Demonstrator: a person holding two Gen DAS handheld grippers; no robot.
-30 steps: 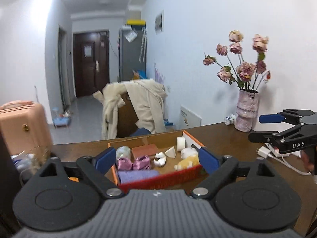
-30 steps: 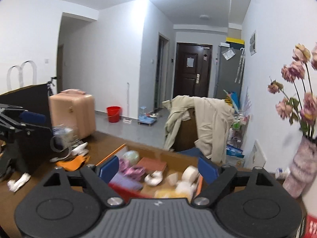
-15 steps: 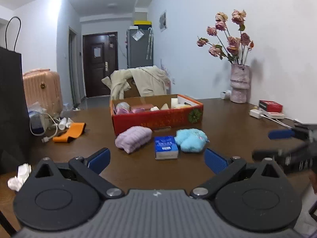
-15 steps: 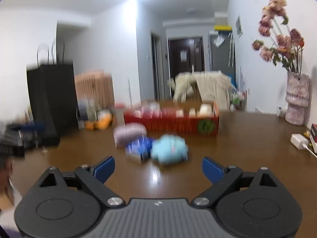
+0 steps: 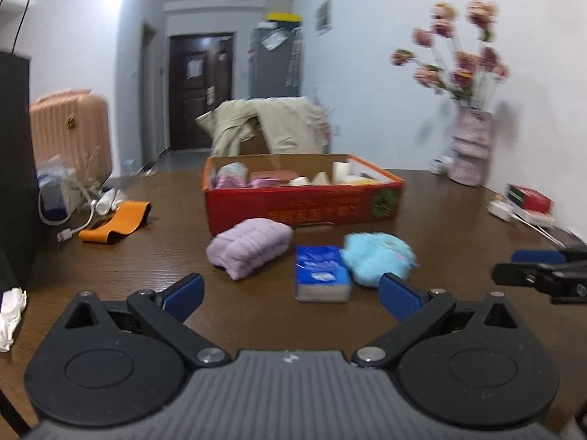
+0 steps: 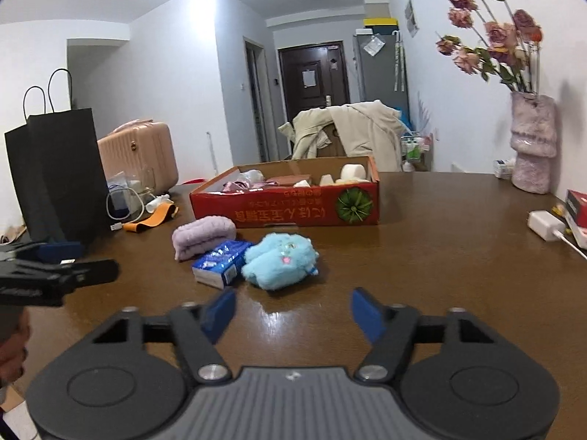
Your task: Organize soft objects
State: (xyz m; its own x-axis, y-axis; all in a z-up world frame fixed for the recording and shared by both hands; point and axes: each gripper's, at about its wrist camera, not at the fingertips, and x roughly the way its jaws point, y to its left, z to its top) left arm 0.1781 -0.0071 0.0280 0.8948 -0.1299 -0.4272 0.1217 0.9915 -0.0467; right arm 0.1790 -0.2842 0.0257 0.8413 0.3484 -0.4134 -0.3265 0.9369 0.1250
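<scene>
A folded lilac towel (image 5: 251, 246) (image 6: 202, 236), a blue tissue pack (image 5: 321, 272) (image 6: 222, 263) and a fluffy light-blue plush (image 5: 378, 257) (image 6: 280, 264) lie side by side on the brown table (image 5: 451, 227), in front of a red cardboard box (image 5: 304, 205) (image 6: 290, 208) holding several soft items. My left gripper (image 5: 291, 295) is wide open and empty, low over the table just short of the tissue pack. My right gripper (image 6: 293, 313) has its jaws closing with nothing between them, a little short of the plush. Each gripper shows at the edge of the other's view.
A black paper bag (image 6: 55, 172), cables and an orange strap (image 5: 117, 222) sit at the table's left. A vase of dried roses (image 6: 532, 143), a white charger (image 6: 546, 225) and a red box (image 5: 528, 198) stand at the right. A chair draped with a coat (image 6: 352, 130) stands behind the table.
Both grippers have dropped from above the box to low over the table, bringing towel, tissue pack and plush into view. The right gripper's jaws have narrowed.
</scene>
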